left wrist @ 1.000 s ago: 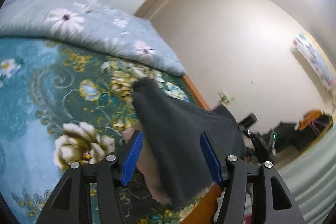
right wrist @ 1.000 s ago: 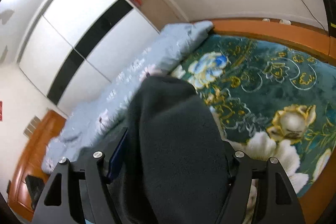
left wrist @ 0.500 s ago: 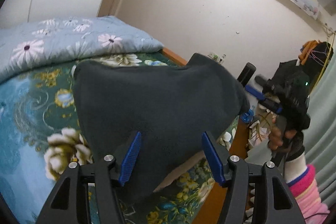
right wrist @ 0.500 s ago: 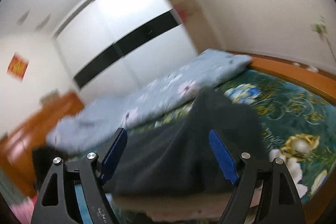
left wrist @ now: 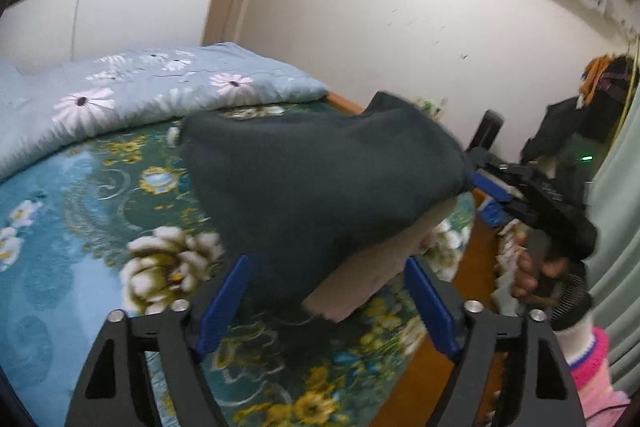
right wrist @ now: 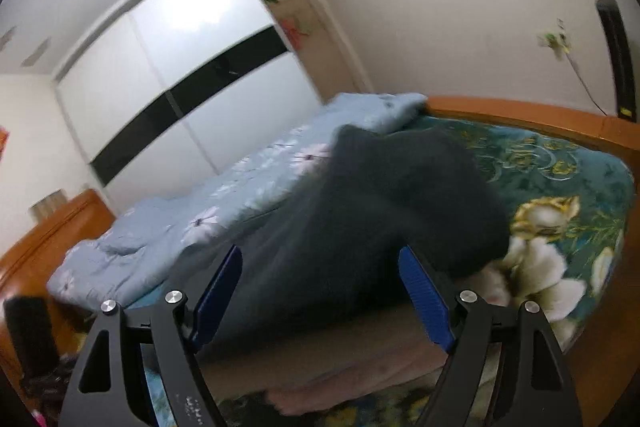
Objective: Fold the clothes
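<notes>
A dark grey garment [left wrist: 320, 179] with a pale pinkish inner side sags over the floral bedspread [left wrist: 80, 227]. Its lower pale edge hangs between the blue pads of my left gripper [left wrist: 326, 263], whose jaws are opening; neither pad presses on the cloth. In the left wrist view my right gripper [left wrist: 480, 183] is at the garment's far right corner, held by a hand [left wrist: 528, 275]. In the right wrist view the garment [right wrist: 392, 199] bulks ahead of my right gripper [right wrist: 320, 253]. Those jaws stand wide, with cloth between the pads but not pinched.
A light blue flowered quilt [left wrist: 140, 87] is bunched along the far side of the bed. The orange wooden bed frame [right wrist: 520, 111] runs along the wall. A white wardrobe with a black band [right wrist: 180, 75] stands behind. A pink sleeve [left wrist: 592, 359] and a pale curtain [left wrist: 616, 187] are at the right.
Both cameras have swung sideways. The garment, bunched in both grippers before, now spreads wide and sags toward the bed. The left pads have moved well apart, and the right gripper has come into the left view.
</notes>
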